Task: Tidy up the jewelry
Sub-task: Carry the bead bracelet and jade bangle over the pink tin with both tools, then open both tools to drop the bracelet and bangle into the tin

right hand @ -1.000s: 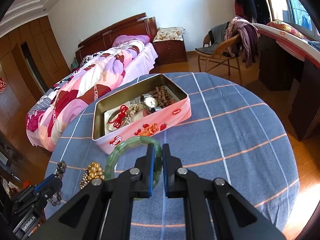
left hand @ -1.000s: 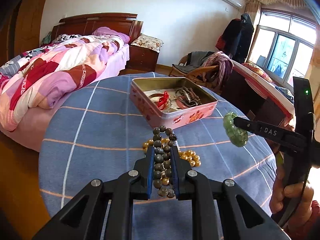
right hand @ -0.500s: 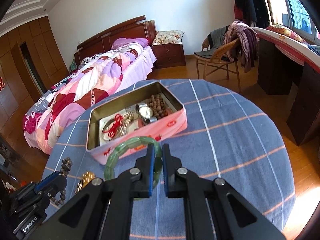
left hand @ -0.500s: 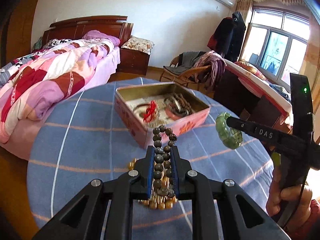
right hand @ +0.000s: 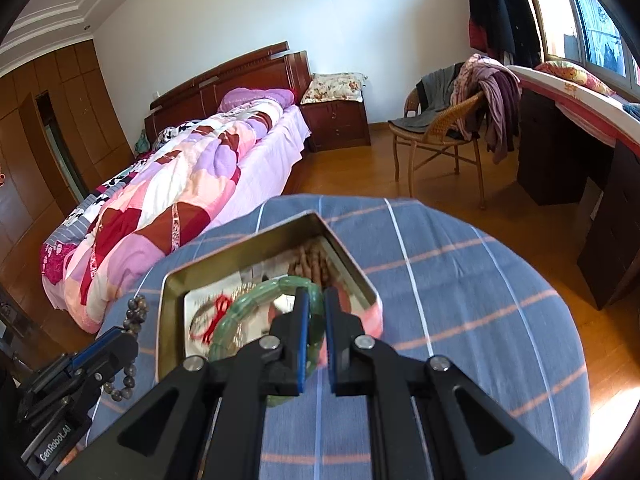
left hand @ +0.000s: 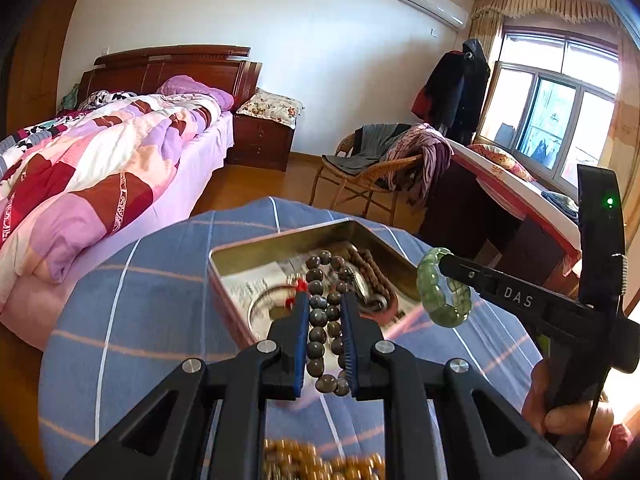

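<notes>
My left gripper (left hand: 324, 300) is shut on a dark bead bracelet (left hand: 320, 314) and holds it just above the near edge of the open pink tin (left hand: 280, 240). My right gripper (right hand: 314, 296) is shut on a green jade bangle (right hand: 256, 300) and holds it over the tin (right hand: 368, 292). The bangle (left hand: 442, 286) and the right gripper also show in the left wrist view, to the right of the tin. The tin holds a red-knotted bangle (right hand: 212, 316), brown beads (right hand: 312, 260) and other jewelry. A gold bead bracelet (left hand: 320, 462) lies on the tablecloth under my left gripper.
The tin sits on a round table with a blue checked cloth (right hand: 460, 280). A bed with a pink quilt (right hand: 180, 200) is on the left beyond the table. A wicker chair with clothes (right hand: 448, 128) and a dark desk (right hand: 580, 152) stand at the right.
Both grippers have moved forward to the tin with their bracelets still held. The gold bead bracelet has stayed on the cloth and now lies below my left gripper.
</notes>
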Tool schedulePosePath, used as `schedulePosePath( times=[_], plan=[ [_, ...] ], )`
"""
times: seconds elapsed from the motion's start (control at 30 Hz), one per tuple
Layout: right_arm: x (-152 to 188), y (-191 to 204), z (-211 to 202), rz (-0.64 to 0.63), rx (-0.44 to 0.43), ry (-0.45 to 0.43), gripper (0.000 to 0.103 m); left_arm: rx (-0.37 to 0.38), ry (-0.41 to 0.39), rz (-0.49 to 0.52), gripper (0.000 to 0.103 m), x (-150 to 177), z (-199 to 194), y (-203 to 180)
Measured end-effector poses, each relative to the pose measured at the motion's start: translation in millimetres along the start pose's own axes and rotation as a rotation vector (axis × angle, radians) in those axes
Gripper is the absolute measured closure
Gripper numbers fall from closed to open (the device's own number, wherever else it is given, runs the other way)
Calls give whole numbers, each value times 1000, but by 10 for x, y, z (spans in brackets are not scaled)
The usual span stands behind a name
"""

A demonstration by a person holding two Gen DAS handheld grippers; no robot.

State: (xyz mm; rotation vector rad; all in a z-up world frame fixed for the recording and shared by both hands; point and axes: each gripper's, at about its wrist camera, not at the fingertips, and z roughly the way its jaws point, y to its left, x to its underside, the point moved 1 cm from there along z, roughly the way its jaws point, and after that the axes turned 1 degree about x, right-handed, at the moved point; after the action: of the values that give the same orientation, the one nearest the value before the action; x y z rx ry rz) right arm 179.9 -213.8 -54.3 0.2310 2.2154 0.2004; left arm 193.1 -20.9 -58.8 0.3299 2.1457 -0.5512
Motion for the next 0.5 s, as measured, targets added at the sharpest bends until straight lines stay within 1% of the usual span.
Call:
schedulePosePath(
  times=[0.17, 0.3, 0.4, 0.5],
  plan=[
    [-180, 69, 285, 19, -3, -24, 93, -19, -2, 17, 88, -134, 280, -1],
    [-228, 118, 552, 14, 9, -16, 92, -29, 24, 11, 88, -172, 478, 50],
    [-228, 131, 765, 20, 7, 19, 92, -47, 58, 3, 88, -183, 624, 86],
    [-224, 133, 884, 16, 9, 44, 92, -61, 95, -3, 88, -174, 742, 120]
  ],
)
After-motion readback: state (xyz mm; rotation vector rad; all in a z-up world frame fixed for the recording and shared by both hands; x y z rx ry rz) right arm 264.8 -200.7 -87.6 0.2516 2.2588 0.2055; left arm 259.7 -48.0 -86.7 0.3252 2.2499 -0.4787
